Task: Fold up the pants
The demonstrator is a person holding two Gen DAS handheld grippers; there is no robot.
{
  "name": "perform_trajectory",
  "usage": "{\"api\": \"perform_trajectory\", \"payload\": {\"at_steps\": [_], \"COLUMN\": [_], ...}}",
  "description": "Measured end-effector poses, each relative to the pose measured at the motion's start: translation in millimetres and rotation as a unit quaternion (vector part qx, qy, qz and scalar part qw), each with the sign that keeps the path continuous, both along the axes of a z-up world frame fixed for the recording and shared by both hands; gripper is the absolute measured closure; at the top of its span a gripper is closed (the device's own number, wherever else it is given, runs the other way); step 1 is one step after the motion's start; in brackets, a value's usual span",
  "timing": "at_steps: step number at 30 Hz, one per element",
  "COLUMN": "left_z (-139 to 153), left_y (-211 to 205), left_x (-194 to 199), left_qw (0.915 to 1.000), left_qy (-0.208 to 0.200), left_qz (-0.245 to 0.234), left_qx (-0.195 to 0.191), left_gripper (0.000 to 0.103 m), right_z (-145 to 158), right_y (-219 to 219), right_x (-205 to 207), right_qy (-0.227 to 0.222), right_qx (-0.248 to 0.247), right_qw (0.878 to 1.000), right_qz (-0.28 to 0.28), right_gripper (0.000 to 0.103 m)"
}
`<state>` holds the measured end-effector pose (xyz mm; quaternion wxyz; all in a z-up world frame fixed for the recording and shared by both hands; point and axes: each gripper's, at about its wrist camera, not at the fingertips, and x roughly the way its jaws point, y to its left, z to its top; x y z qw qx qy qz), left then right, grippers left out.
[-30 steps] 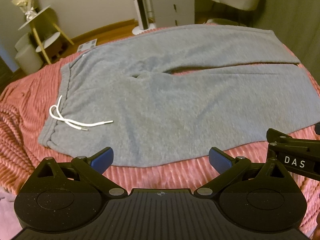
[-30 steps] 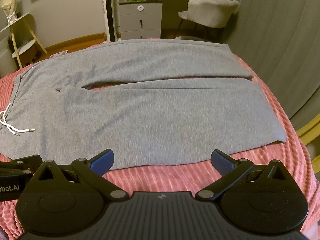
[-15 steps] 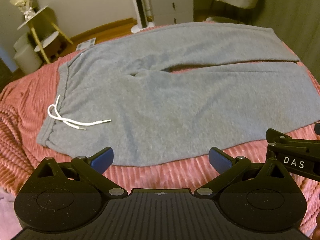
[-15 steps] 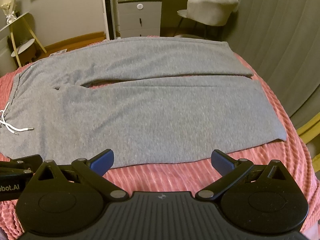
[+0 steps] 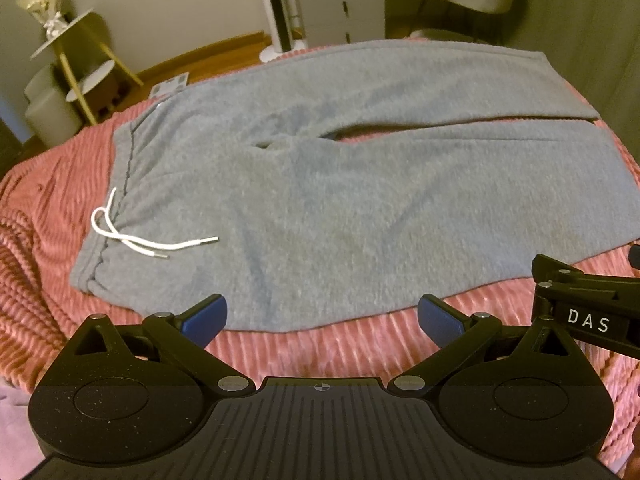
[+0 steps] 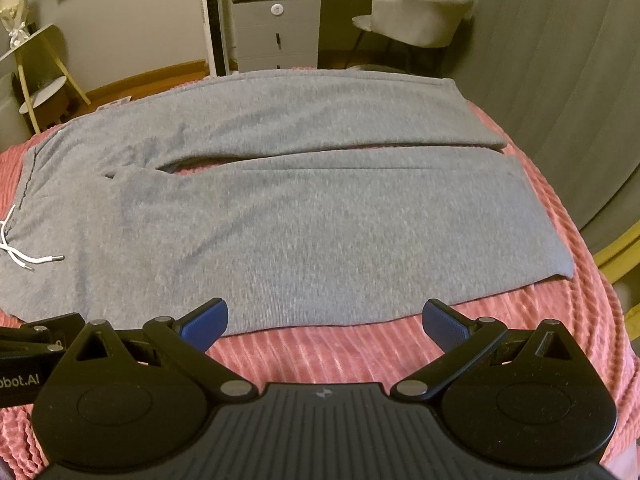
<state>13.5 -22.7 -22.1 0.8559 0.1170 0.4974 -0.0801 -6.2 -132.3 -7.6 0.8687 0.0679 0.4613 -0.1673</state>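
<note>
Grey pants (image 5: 340, 200) lie flat and unfolded on the pink bed cover (image 6: 360, 352), legs side by side, ready for a lengthwise fold. Left tool (image 5: 322, 316) and right tool (image 6: 324, 318) both spread wide, holding nothing, hovering just short of the near edge. Left view shows waistband and drawstring (image 5: 132, 236); right view shows the leg hems.

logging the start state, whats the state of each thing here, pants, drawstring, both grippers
pants: spread flat on the pink blanket, unfolded, legs side by side
drawstring: untied, loose on the waistband
left gripper: open, holding nothing, above the near edge
right gripper: open, holding nothing
</note>
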Motion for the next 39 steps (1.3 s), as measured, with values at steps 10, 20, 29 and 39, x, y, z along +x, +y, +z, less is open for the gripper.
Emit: {"api": "perform_trajectory", "payload": {"at_steps": [10, 20, 29, 39], "left_z": [-2, -9, -17, -31], "left_y": [1, 1, 0, -2], "left_x": [2, 10, 18, 31], "left_qw": [1.0000, 0.9999, 0.9997, 0.9994], "left_qy": [0.004, 0.013, 0.022, 0.034], "left_qz": [0.000, 0.003, 0.001, 0.002], "left_qx": [-0.001, -0.003, -0.005, -0.006], "left_gripper": [0.000, 0.000, 0.000, 0.000], "right_z": [-2, -11, -17, -28], "right_y": [-1, -3, -5, -9], "right_x": [1, 6, 11, 19], "right_qy": [0.003, 0.012, 0.017, 0.025], "right_qx": [0.000, 0.002, 0.001, 0.004], "right_qw": [1.000, 1.000, 1.000, 1.000], "right_qz": [-0.002, -0.002, -0.004, -0.007], "right_gripper": [0.000, 0.000, 0.000, 0.000]}}
